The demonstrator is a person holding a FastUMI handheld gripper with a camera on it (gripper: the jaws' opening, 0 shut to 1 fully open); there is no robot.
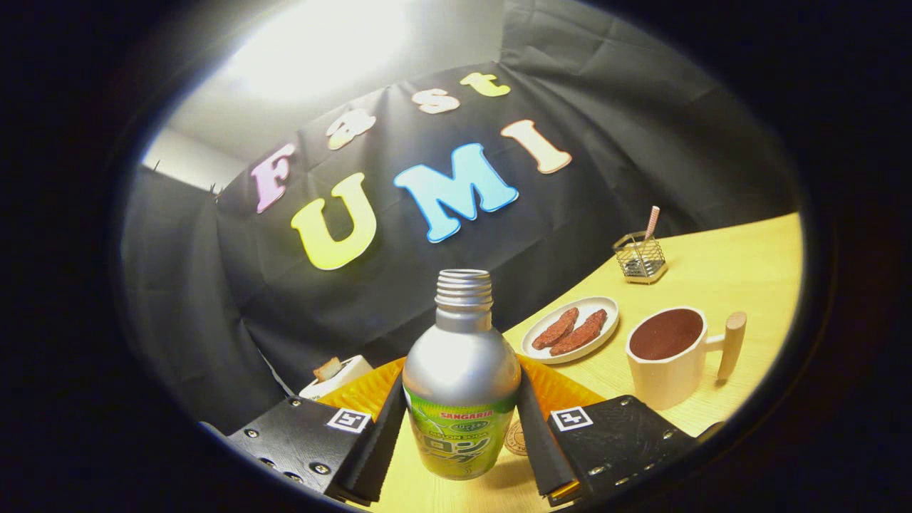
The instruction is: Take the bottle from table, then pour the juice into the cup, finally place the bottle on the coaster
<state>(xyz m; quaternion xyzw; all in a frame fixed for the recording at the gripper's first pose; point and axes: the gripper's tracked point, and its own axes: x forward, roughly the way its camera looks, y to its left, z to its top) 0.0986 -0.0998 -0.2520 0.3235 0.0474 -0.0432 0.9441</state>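
A silver bottle (462, 377) with a green label and an uncapped threaded neck stands upright between my two fingers. My gripper (462, 434) is shut on the bottle, both fingers pressing its lower body. It looks lifted a little off the table, over its own shadow. A white cup (670, 360) with a wooden handle and dark inside stands to the right, beyond my right finger. A round coaster (516, 437) peeks out on the table between the bottle and my right finger, mostly hidden.
A white oval plate (570, 329) with two brown snack pieces lies beyond the bottle on the yellow table (741, 271). A wire holder (640, 258) with a straw stands farther back. An orange mat (360, 395) and a white toaster-like box (335, 375) sit behind the left finger.
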